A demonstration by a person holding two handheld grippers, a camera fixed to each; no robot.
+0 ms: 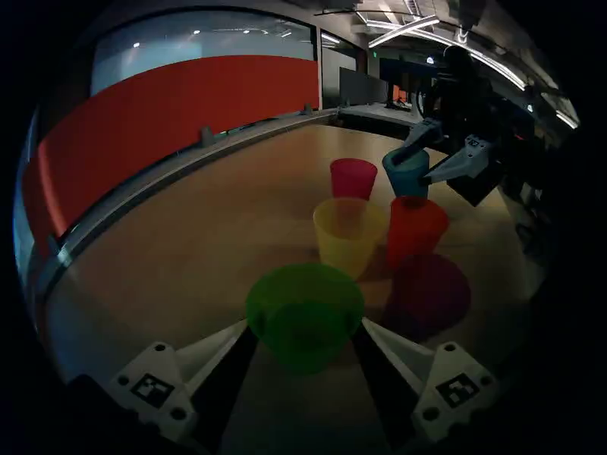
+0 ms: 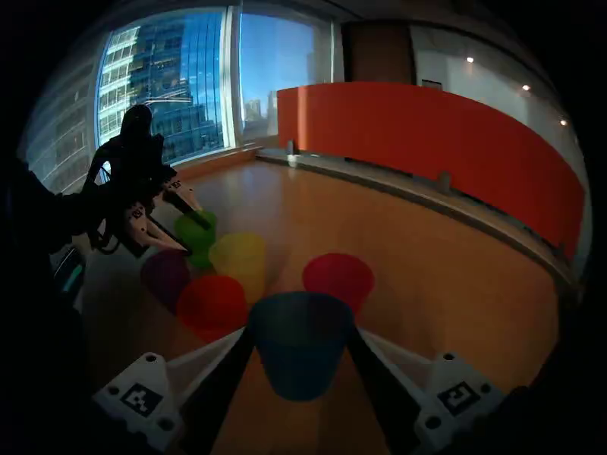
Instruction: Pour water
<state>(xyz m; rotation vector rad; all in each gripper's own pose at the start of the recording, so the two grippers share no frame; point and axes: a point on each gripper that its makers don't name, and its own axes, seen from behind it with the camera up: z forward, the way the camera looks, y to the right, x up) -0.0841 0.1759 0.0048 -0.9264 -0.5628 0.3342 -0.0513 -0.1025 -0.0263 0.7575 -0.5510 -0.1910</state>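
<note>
left claw (image 1: 303, 326): clamped on translucent green plastic cup (image 1: 303, 299) | right claw (image 2: 301, 334): clamped on blue plastic cup (image 2: 301, 360) | wooden surface (image 1: 190, 250): yellow cup (image 1: 347, 231), pink cup (image 1: 353, 177), red cup (image 1: 415, 226) and purple cup (image 1: 429, 292) clustered between the claws

Green cup (image 1: 303, 315), blue cup (image 2: 302, 341), yellow cup (image 1: 347, 231), pink cup (image 1: 353, 178), red wall panel (image 1: 190, 106)
</note>
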